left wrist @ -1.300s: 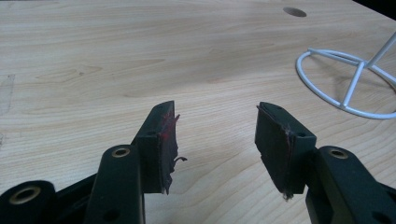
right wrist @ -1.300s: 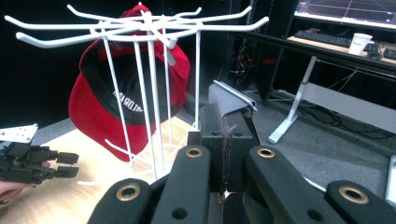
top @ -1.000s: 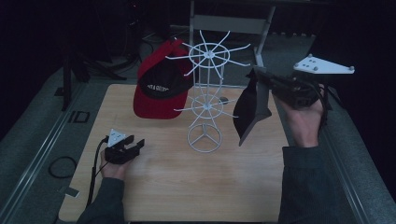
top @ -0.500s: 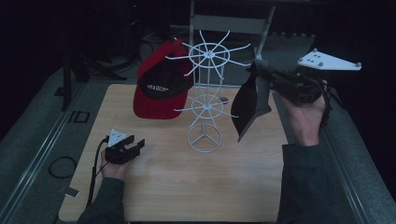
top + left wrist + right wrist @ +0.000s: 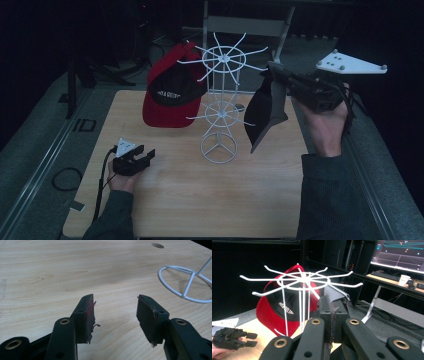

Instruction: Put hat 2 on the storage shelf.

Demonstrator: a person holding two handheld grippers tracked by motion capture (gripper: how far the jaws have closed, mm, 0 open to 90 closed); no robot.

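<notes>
Right tongs [image 5: 276, 80] clamped on black cap [image 5: 265, 114]; left tongs [image 5: 146, 156] wide, empty.

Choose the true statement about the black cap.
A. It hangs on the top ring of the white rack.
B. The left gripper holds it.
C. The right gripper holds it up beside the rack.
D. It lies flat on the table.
C: the right gripper is clamped on the black cap, which dangles in the air beside the white rack.

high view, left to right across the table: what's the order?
Left hand-held gripper → red cap → white wire rack → black cap → right hand-held gripper, shut on the black cap.
</notes>
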